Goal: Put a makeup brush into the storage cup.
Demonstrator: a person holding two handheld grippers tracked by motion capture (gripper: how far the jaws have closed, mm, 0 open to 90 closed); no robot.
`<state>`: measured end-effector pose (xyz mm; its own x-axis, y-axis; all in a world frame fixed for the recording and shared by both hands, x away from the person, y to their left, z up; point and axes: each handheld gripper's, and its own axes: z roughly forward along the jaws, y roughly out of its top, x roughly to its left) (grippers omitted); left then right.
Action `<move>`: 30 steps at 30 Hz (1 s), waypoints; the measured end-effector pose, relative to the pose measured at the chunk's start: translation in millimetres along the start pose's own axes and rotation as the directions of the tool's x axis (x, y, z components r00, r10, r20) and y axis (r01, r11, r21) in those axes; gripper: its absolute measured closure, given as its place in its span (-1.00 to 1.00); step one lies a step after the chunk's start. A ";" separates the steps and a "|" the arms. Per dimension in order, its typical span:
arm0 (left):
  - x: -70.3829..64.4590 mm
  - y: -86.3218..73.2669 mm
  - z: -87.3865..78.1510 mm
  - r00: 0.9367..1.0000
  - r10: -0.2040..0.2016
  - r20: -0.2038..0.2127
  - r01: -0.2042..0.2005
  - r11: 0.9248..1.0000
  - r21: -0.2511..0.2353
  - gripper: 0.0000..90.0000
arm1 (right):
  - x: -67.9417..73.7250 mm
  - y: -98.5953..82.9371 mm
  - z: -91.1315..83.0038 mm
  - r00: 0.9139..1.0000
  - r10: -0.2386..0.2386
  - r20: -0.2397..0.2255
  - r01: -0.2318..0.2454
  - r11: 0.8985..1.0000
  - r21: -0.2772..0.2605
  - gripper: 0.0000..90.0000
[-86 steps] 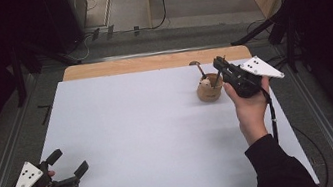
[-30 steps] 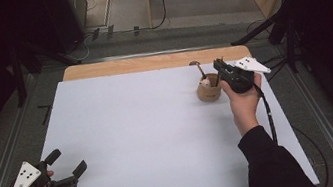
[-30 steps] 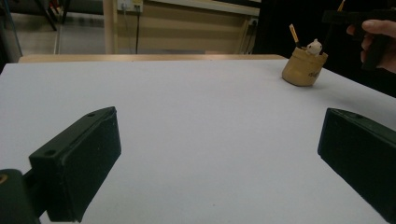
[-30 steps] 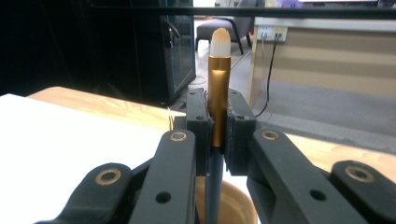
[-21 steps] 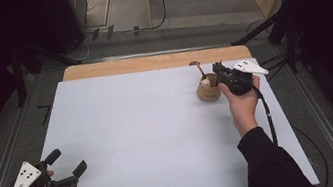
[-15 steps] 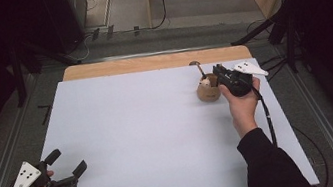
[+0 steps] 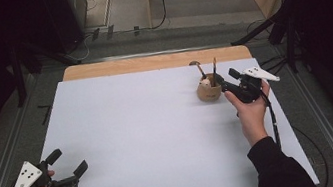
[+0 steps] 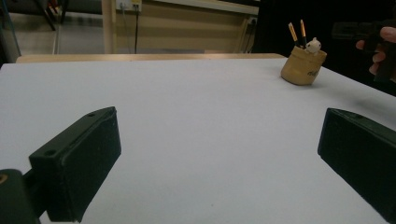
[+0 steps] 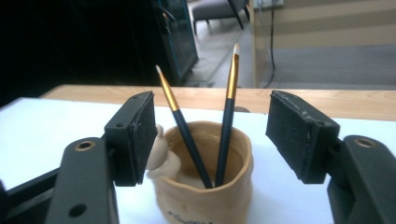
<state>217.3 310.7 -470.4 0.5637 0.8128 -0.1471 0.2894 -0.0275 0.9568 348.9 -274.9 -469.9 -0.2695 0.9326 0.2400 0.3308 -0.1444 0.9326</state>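
Tan pot [image 9: 205, 179] btwn open right claw [image 9: 219, 140] jaws

A squat tan pot [image 9: 205, 186] stands upright at the white bench's far right, holding two dark brushes [image 9: 227, 121] (gold-banded, leaning apart) and perhaps a small cream figurine [image 9: 161, 163].

The pot's [image 9: 203, 182] base runs off the bottom edge of the right gripper view, and the dark lettering low on its wall is cut there and too blurred to read. The lower ends of the two brushes [image 9: 227, 116] sit inside the pot, hidden by its rim. The small pale figure [image 9: 161, 161] at the rim is half covered by one jaw, so its shape cannot be told. In the left gripper view the right-hand jaw is cut by the picture's edge, and the other hand [image 8: 380, 49] is partly out of frame.
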 end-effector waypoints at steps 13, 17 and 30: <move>-1.2 -0.3 1.1 1.000 0.000 0.001 0.000 1.000 0.004 -1.00 | 6.7 -24.8 -29.1 0.990 -0.137 0.037 0.137 0.991 -0.004 -0.70; -0.8 -0.5 1.1 1.000 -0.001 0.001 0.001 1.000 0.006 -1.00 | 7.4 -30.2 -37.9 0.992 -0.122 0.033 0.123 0.992 -0.012 -0.85; -1.4 -0.6 2.0 1.000 0.002 0.003 -0.002 1.000 0.008 -1.00 | 2.5 -42.4 -63.8 0.992 -0.125 0.012 0.125 0.992 0.002 -1.00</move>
<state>217.9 308.4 -471.2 0.5667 0.8110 -0.1455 0.2942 -0.0342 0.9551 276.5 -287.5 -491.7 -0.2980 0.9472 0.1181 0.2963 -0.0258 0.9548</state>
